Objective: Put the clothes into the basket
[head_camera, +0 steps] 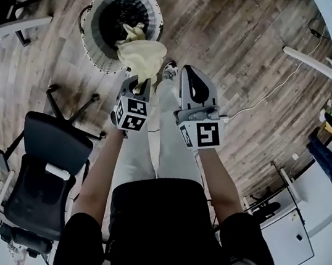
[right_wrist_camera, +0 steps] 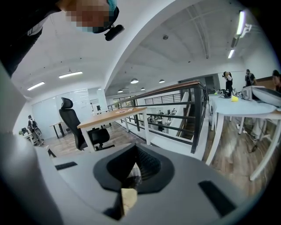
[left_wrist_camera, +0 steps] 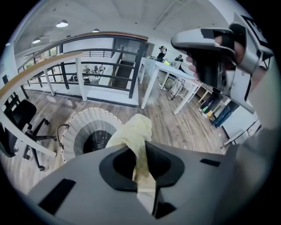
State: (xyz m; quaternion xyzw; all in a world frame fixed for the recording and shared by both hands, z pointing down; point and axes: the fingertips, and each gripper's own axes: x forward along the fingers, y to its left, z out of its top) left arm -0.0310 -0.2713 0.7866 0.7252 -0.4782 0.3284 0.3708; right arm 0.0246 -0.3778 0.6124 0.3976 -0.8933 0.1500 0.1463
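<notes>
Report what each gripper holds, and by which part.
Left gripper: the yellow cloth, pinched at a bunched edge; the rest hangs forward. Right gripper: jaws together, nothing visibly held.

Person: black short-sleeved top (head_camera: 162,234), pale grey trousers (head_camera: 144,150), light shoe (head_camera: 169,70). Left gripper (head_camera: 138,84) and right gripper (head_camera: 194,80): light grey shells, each with a black teardrop-shaped cutout and ribbed black pads inside. Dark rectangular slots on the grey bodies. Each has a white marker cube with black squares: left cube (head_camera: 130,114), right cube (head_camera: 203,133).
</notes>
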